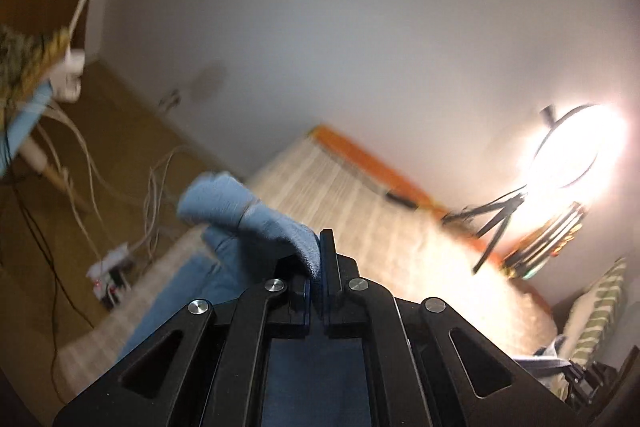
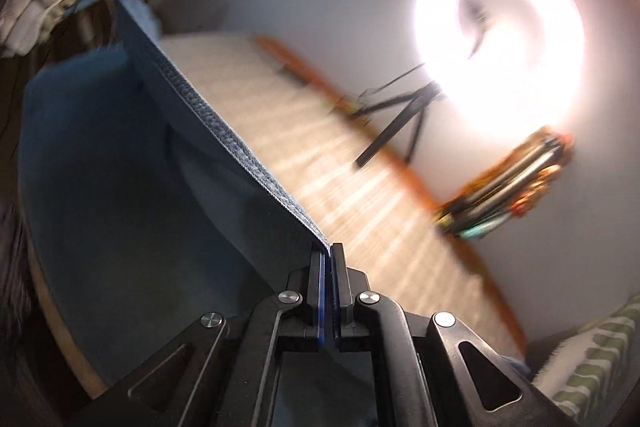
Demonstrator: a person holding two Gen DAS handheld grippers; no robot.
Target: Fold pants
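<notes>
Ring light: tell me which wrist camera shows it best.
The left wrist view. There the ring light reads as a dark hoop on a black tripod, though glare hides its right side. In the right wrist view the ring light is blown out into a smeared white glow; only its tripod legs are distinguishable.

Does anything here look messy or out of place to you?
Mostly the floor: loose white cables trail in a tangle to a power strip. The pants are simply lifted off the bed, pinched by the left tool and right tool.
</notes>
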